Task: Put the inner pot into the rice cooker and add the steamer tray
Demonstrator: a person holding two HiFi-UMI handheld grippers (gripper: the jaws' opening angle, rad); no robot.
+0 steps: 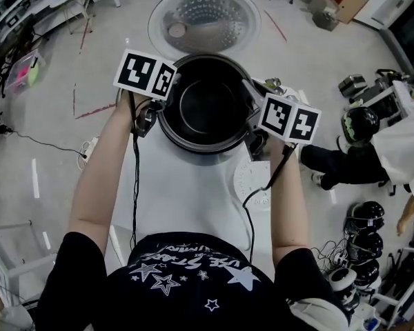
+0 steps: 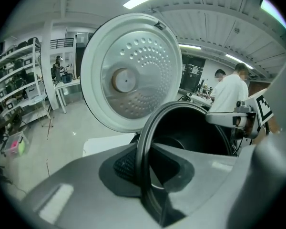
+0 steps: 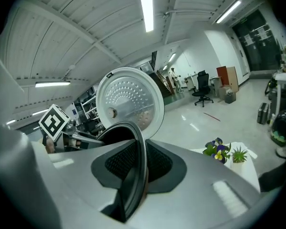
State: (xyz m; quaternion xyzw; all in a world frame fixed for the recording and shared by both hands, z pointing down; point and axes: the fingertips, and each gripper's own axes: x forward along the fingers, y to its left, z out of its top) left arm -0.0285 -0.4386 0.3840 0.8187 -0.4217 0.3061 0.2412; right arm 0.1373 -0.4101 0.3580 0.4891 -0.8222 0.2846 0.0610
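Dark round metal inner pot (image 1: 205,107) hangs between both hands, mouth up, rim about level.

- Left gripper (image 2: 147,171): fingers (image 2: 125,165) clenched on the pot's rim, one pad inside the wall, one outside.
- Right gripper (image 3: 133,168): fingers (image 3: 120,162) likewise clamped on the rim at the opposite side.
- The two grips face each other across the pot's mouth, so neither hand is nearer and the load is shared.
- White rice cooker with round perforated silver lid (image 1: 207,16): lid stands open just behind the pot. The body is almost wholly hidden under the pot. Cannot tell whether the base has entered the well.
- White counter (image 1: 186,198) carries the cooker. White round disc (image 1: 252,181) beside the right forearm may be the steamer tray. Not certain.

Judgement: the well lies straight below the fingers. The next move needs a plumb descent with the rim kept level.
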